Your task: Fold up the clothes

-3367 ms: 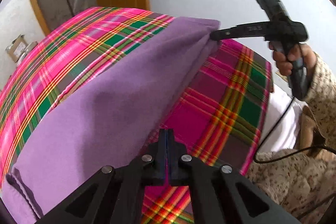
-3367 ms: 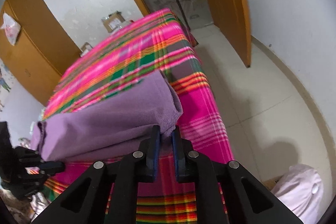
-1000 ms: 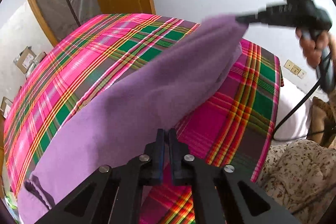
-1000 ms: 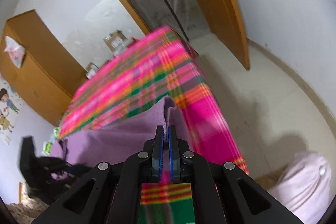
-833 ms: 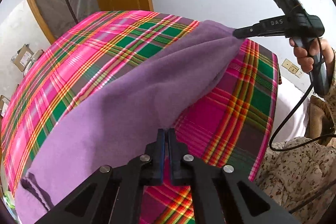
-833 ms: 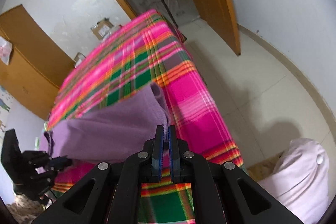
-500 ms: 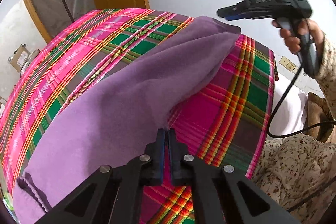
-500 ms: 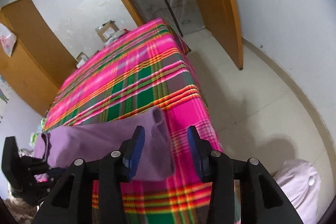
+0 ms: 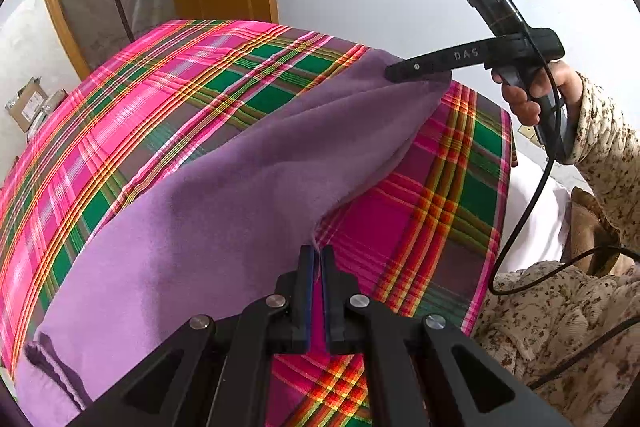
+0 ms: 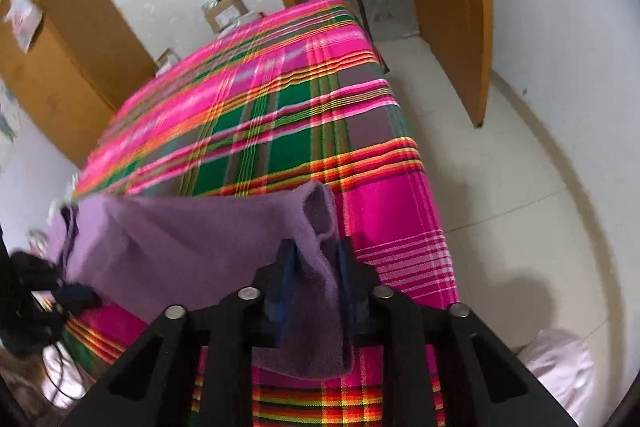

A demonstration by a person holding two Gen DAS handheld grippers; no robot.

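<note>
Even, soft daylight, no glare. Both fisheye views bend hard toward black rims. Left view is sharp; right view is motion-blurred ahead of the fingers (image 10: 343,259), with a faint shadow on the floor (image 10: 532,291) to their right.

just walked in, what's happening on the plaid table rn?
A person is folding a purple garment on a table covered with a pink and green plaid cloth, using a handheld gripper in each hand. The left gripper is shut on the garment's near edge. The right gripper is at the far corner with its jaws open and the fabric lying between them, not pinched. The garment looks folded over once already and lies diagonally across the cloth.
</note>
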